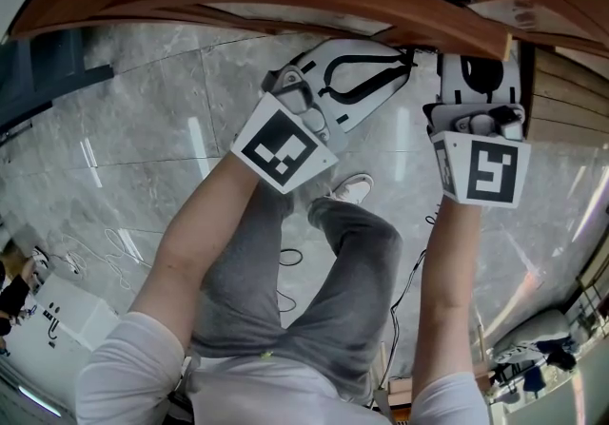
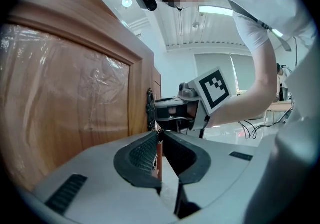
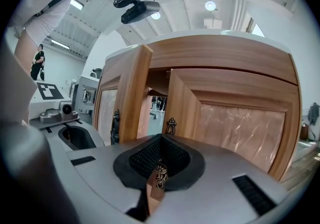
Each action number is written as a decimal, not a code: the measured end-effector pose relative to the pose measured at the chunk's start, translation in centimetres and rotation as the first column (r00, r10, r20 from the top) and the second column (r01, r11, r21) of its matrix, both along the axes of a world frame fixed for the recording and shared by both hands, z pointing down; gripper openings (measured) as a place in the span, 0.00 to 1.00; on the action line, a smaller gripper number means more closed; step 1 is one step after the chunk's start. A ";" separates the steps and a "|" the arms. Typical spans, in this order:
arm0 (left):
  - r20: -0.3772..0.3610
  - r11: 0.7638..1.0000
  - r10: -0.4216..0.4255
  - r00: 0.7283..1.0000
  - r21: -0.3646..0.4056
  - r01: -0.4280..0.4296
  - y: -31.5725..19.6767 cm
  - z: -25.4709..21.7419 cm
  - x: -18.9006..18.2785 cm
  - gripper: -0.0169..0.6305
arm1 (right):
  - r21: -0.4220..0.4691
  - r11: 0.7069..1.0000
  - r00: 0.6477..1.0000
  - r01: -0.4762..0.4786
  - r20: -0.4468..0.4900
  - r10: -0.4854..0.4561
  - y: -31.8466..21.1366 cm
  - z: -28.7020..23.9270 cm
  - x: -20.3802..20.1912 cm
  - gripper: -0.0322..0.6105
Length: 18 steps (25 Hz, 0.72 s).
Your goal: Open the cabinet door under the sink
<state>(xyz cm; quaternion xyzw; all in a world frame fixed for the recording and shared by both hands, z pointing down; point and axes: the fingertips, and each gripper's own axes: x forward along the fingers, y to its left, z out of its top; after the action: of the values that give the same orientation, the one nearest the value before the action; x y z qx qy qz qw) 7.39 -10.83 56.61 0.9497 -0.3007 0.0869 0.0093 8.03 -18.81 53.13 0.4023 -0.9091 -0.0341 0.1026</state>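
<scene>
Obs.: cabinet at 12 o'clock of the person.

- The left gripper [image 2: 160,154] has its jaws drawn narrow, pinching the slim left handle [image 2: 150,110] at the edge of the left door [image 2: 75,107].
- The right gripper [image 3: 160,165] is clamped the same way on the ornate right handle [image 3: 160,177] of the right door [image 3: 240,123], with its neighbour at 9 o'clock.
- A gap [image 3: 155,110] shows between the doors, so opening looks begun.

Risks:
- The handles are thin metal, and a pull angled off the hinge arc could let a pad slide off.
- The grippers sit near each other and could knock together.
- The person's legs [image 1: 314,271], at 6 o'clock, may block the swing.
</scene>
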 end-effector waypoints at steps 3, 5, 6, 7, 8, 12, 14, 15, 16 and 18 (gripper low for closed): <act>-0.005 1.000 -0.002 1.000 -0.010 0.002 0.1 0.1 0.0 0.09 | -0.008 1.000 1.000 0.013 0.012 -0.013 0.1 0.1 0.0 0.10; -0.005 1.000 -0.006 1.000 -0.016 0.006 0.2 0.2 0.0 0.09 | -0.021 1.000 0.999 0.018 0.051 -0.017 0.4 0.1 0.0 0.10; -0.005 1.000 -0.007 1.000 -0.019 0.007 0.2 0.2 0.0 0.09 | -0.027 0.999 0.998 0.016 0.065 -0.014 0.6 0.1 0.1 0.10; -0.003 1.000 -0.008 1.000 -0.022 0.008 0.4 0.2 -0.1 0.09 | -0.032 0.999 0.997 0.014 0.071 -0.012 0.9 0.1 0.1 0.10; -0.001 1.000 -0.010 1.000 -0.025 0.010 0.6 0.2 -0.1 0.09 | -0.035 0.999 0.997 0.016 0.071 -0.013 1.2 0.1 0.1 0.10; -0.002 1.000 -0.013 1.000 -0.023 0.013 0.9 0.2 -0.4 0.09 | -0.030 0.999 0.998 0.041 0.047 -0.040 1.7 0.1 -0.3 0.10; 0.000 1.000 -0.011 1.000 -0.023 0.011 1.1 0.1 -0.4 0.09 | -0.022 0.998 0.998 0.055 0.045 -0.054 2.0 -0.1 -0.3 0.10; 0.003 1.000 -0.009 1.000 -0.025 0.010 1.3 0.1 -0.4 0.09 | -0.022 0.998 0.997 0.059 0.051 -0.058 2.2 -0.1 -0.3 0.10; 0.005 1.000 -0.007 1.000 -0.028 0.007 1.5 0.1 -0.4 0.09 | -0.024 0.998 0.996 0.062 0.059 -0.060 2.4 -0.2 -0.3 0.10; 0.009 1.000 -0.002 1.000 -0.031 0.003 1.9 0.0 -0.5 0.09 | -0.027 0.997 0.995 0.067 0.075 -0.065 2.7 -0.3 -0.5 0.10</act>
<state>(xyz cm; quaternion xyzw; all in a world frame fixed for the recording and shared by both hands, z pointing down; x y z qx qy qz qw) 6.84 -8.96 56.56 0.9487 -0.3005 0.0960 0.0226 7.57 -16.09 52.83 0.3716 -0.9254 -0.0091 0.0736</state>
